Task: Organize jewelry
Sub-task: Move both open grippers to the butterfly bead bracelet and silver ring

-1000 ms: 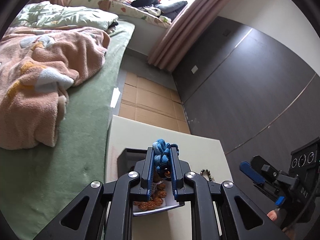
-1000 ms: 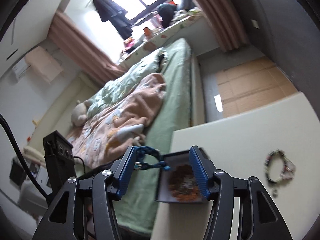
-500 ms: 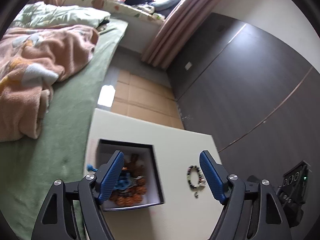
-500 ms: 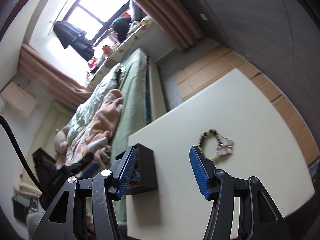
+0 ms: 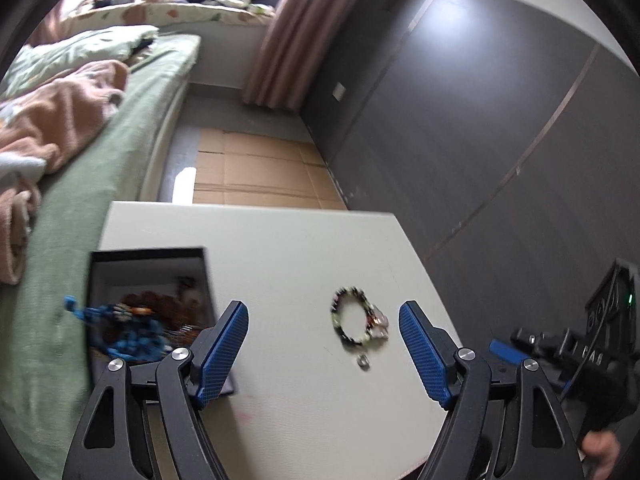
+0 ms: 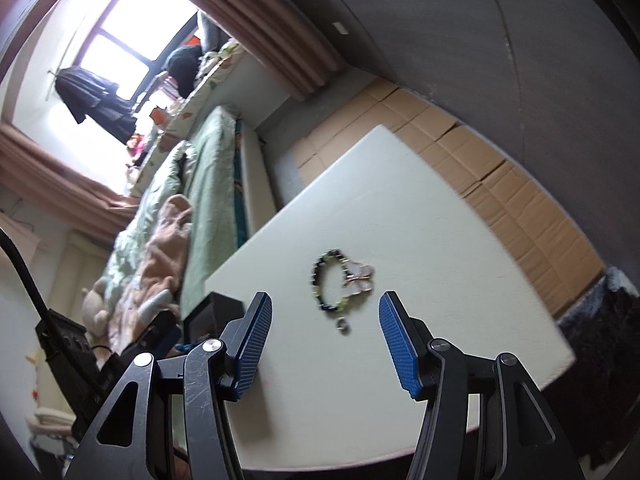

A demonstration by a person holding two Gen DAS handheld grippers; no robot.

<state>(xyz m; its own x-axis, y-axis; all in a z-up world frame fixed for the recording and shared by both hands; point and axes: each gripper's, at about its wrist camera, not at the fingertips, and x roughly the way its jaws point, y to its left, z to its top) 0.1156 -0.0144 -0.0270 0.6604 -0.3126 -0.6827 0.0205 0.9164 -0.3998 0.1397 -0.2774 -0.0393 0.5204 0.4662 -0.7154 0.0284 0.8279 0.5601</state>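
A dark beaded bracelet with a butterfly charm (image 5: 358, 322) lies on the white table (image 5: 280, 264); it also shows in the right wrist view (image 6: 340, 284). A black jewelry box (image 5: 120, 276) stands open at the table's left edge, with an orange bracelet and a blue braided bracelet (image 5: 124, 328) lying in it. My left gripper (image 5: 324, 344) is open and empty, just right of the box and near the beaded bracelet. My right gripper (image 6: 326, 344) is open and empty, just short of the beaded bracelet. Only the box's corner (image 6: 216, 312) shows in the right wrist view.
A bed with green sheet (image 5: 100, 184) and pink blanket (image 5: 52, 120) runs along the table's left side. Cardboard sheets (image 5: 256, 172) cover the floor beyond the table. A dark wall (image 5: 480, 120) is on the right. The right gripper's body (image 5: 580, 356) shows at the right.
My left gripper opened and dropped the blue bracelet into the box, then moved right toward the beaded bracelet. My right gripper swung from the box to face the beaded bracelet.
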